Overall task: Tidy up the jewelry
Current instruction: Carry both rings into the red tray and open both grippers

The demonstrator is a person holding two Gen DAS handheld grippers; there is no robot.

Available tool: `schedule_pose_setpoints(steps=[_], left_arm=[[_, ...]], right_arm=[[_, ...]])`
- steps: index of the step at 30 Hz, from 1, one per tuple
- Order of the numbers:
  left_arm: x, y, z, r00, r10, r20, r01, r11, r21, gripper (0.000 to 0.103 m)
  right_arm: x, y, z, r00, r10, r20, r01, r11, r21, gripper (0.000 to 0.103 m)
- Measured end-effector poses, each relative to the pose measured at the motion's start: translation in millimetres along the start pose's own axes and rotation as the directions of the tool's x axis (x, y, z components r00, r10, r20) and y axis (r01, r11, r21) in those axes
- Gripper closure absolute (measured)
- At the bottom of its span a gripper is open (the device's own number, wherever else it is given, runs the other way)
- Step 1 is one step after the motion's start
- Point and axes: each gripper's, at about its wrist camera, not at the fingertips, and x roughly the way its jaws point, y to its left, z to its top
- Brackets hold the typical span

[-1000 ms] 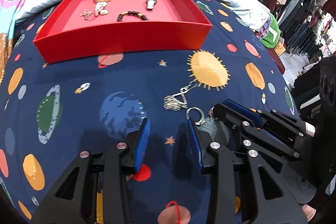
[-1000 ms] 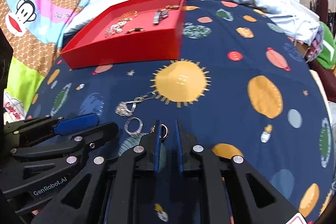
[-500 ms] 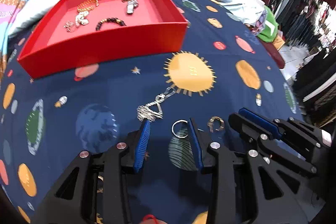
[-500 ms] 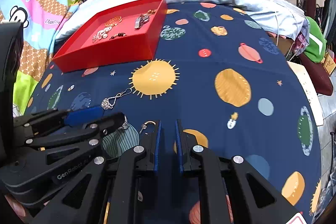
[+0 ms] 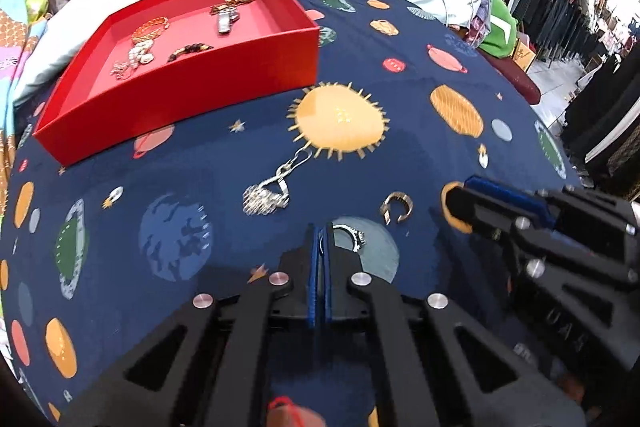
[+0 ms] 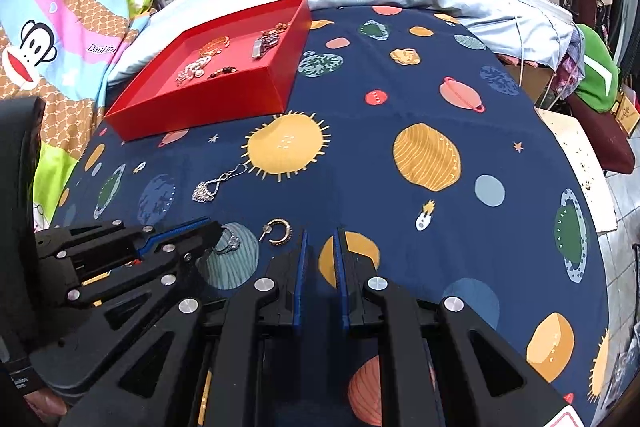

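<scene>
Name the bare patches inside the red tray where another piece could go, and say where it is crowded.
The red tray has free floor along its right wall and near-right corner, beside the silver clip. Its left-centre is crowded: gold chain, pearl cluster, dark bead bracelet.

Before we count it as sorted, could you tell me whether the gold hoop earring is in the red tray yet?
Out: the gold hoop earring lies on the bedspread, apart from the red tray.

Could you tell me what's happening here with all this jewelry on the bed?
A person holding two sets of tongs is sorting jewelry into the red tray, which already holds several pieces. The left tongs have just been closing and now pinch the silver ring on the space-print sheet. The right tongs hover slightly apart and empty, beside the gold hoop earring. A silver chain lies loose.
</scene>
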Motion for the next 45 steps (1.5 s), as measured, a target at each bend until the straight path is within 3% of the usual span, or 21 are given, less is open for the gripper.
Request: schedule_pose_setpoints(steps=[11,14,16,19,23,25,28,34,42,43,45], left_arm=[[-19,37,-8,1.0,0.014,0.006,-0.014,0.995,-0.101,0.103],[-22,41,-7,1.0,0.014,0.011,-0.013,0.994,-0.11,0.103],[-22,43,-7,1.0,0.001,0.009,0.0,0.993,-0.119,0.103],[-22,44,-8,0.999,-0.038,0.001,0.038,0.991,-0.131,0.103],[-20,38,-9,0.998,-0.063,-0.007,0.062,0.991,-0.118,0.103],[-18,36,-9,0.997,-0.071,-0.013,0.069,0.991,-0.111,0.103],[-17,34,-9,0.997,-0.078,-0.018,0.076,0.991,-0.111,0.102],[-16,29,-10,0.998,-0.057,-0.016,0.055,0.993,-0.099,0.073],[-5,23,-5,0.999,-0.032,-0.015,0.03,0.996,-0.083,0.074],[-5,23,-4,0.999,-0.034,-0.013,0.032,0.996,-0.082,0.08],[-5,25,-4,0.999,-0.044,-0.012,0.043,0.996,-0.083,0.082]], right_arm=[[12,19,1,0.998,0.055,-0.026,-0.056,0.998,-0.025,0.09],[19,24,4,0.998,0.051,-0.036,-0.052,0.998,-0.036,0.086],[20,27,5,0.999,0.041,-0.032,-0.042,0.998,-0.044,0.075],[24,28,4,0.999,0.011,-0.03,-0.013,0.998,-0.055,0.068],[25,29,4,1.0,-0.001,-0.026,0.0,0.998,-0.065,0.069],[26,29,3,1.0,-0.016,-0.023,0.014,0.997,-0.073,0.081],[26,28,3,0.999,-0.027,-0.023,0.025,0.997,-0.079,0.087],[24,23,2,1.0,-0.019,-0.023,0.018,0.998,-0.063,0.087],[18,18,5,1.0,-0.009,-0.013,0.009,0.999,-0.04,0.087],[18,17,5,1.0,-0.007,-0.012,0.007,0.999,-0.037,0.087],[16,17,6,1.0,-0.002,-0.01,0.002,0.999,-0.032,0.087]])
